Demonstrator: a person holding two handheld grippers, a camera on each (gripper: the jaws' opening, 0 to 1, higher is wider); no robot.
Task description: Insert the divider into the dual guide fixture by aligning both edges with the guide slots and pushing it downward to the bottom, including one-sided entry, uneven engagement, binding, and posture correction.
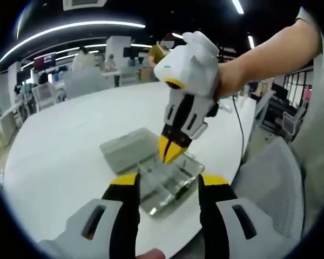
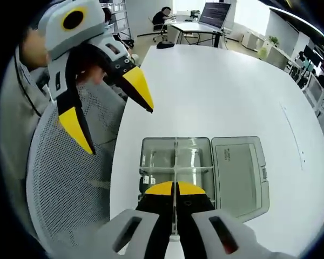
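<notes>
One clear plastic compartment box (image 2: 175, 162) on the white desk (image 2: 227, 91), just ahead of the right gripper (image 2: 175, 188), with its hinged lid (image 2: 238, 172) swung open flat on the desk to the right of those jaws. One thin clear divider (image 2: 175, 154) pinched edge-on between the right gripper's yellow-tipped jaws, pressed together on it, running straight ahead from the jaw tips along the middle of the box. One cross wall just beyond the jaw tips, so two open compartments on each side of the divider; depth of seating in the guide slots not clear from the right gripper view.

One left gripper (image 2: 113, 116) up and to the left of the right jaws, off the desk edge over a grey mesh chair (image 2: 65, 183), jaws spread wide with nothing between them.

In the left gripper view, same box (image 1: 170, 181) between and just beyond the left gripper's (image 1: 167, 186) own two parted jaws, lid (image 1: 127, 148) lying ahead and left of them. Right gripper (image 1: 171, 151) coming down from above, held by one hand (image 1: 229, 78), yellow tips closed and touching the box's middle; divider too faint there to pick out. Two mesh chairs (image 1: 270, 178) beside the desk to the right of the jaws. Several people and desks far beyond, blurred.
</notes>
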